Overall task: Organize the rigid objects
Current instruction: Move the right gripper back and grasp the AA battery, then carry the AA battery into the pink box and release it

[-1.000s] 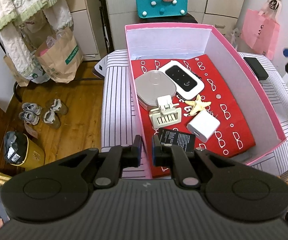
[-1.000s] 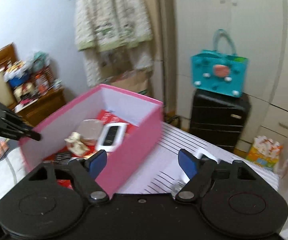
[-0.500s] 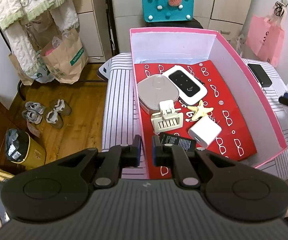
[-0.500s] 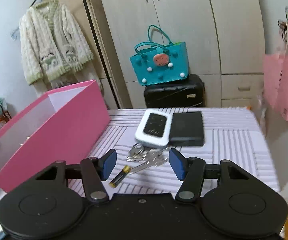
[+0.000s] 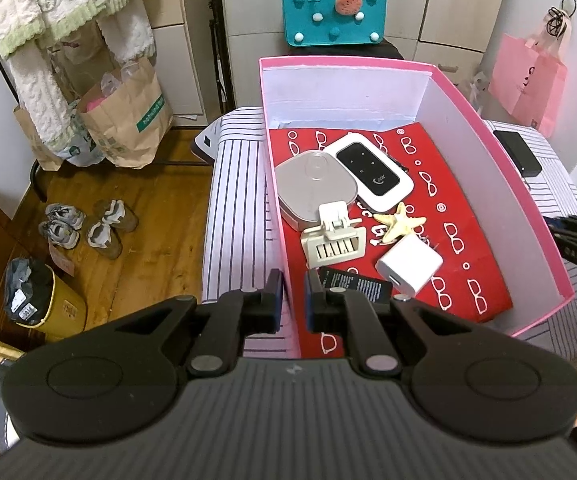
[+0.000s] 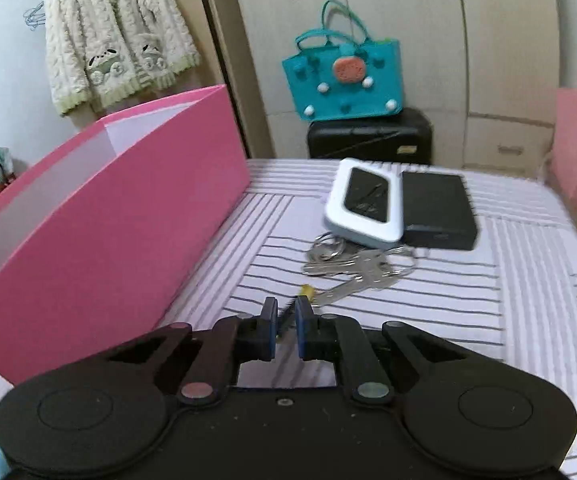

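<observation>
Striped bedding [image 6: 428,280] is filling my right wrist view, with the pink box [image 6: 120,220] standing along its left. Half a second ago my right gripper [image 6: 286,314] was spread wide; now its fingers are closing to a narrow gap around the small yellow-tipped battery [image 6: 294,304], though I cannot tell whether they are touching it. Beyond it are lying a bunch of keys [image 6: 352,264], a white router [image 6: 366,202] and a black power bank [image 6: 436,208] side by side.

My left gripper [image 5: 290,294] is staying nearly closed on the box's near-left wall [image 5: 278,240], as before. Only this view is showing me the box's inside: a grey square device [image 5: 314,184], a second router [image 5: 370,168], a cream clip [image 5: 334,236], a white charger [image 5: 408,266] and a starfish [image 5: 398,224].
</observation>
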Motion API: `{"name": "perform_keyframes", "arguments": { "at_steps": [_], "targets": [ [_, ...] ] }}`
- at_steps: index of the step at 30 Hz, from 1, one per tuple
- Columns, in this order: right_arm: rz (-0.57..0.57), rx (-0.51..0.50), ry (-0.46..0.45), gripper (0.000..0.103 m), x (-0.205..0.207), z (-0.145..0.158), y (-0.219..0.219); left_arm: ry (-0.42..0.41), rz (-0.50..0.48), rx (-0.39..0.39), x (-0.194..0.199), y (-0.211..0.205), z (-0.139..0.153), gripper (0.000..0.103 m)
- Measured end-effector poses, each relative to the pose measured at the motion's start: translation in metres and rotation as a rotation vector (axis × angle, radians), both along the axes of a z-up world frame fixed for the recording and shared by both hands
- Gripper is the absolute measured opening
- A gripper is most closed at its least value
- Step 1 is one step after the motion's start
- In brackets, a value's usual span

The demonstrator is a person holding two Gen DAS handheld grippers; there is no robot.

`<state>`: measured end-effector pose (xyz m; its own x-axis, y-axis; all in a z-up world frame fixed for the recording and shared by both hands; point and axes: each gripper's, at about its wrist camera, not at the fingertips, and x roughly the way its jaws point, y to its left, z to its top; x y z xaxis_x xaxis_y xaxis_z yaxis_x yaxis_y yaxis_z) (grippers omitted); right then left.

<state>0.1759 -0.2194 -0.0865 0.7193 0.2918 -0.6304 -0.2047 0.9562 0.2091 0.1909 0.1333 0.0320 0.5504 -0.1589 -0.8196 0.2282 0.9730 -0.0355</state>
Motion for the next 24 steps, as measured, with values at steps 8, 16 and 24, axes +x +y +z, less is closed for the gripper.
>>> {"name": "perform_keyframes", "arguments": {
  "at_steps": [8,16,24],
  "targets": [
    [-0.04,-0.065,0.02,0.023,0.007,-0.004,0.013,-0.009,-0.011,-0.017,-0.001,0.003,0.0,0.009],
    [-0.003,-0.077,0.036,0.012,0.006,0.018,0.006,-0.002,-0.044,-0.017,0.003,0.005,-0.001,0.009],
    [0.095,-0.071,-0.123,0.012,-0.004,0.096,0.02,0.02,-0.049,-0.032,0.013,0.007,-0.003,0.009]
  ]
}}
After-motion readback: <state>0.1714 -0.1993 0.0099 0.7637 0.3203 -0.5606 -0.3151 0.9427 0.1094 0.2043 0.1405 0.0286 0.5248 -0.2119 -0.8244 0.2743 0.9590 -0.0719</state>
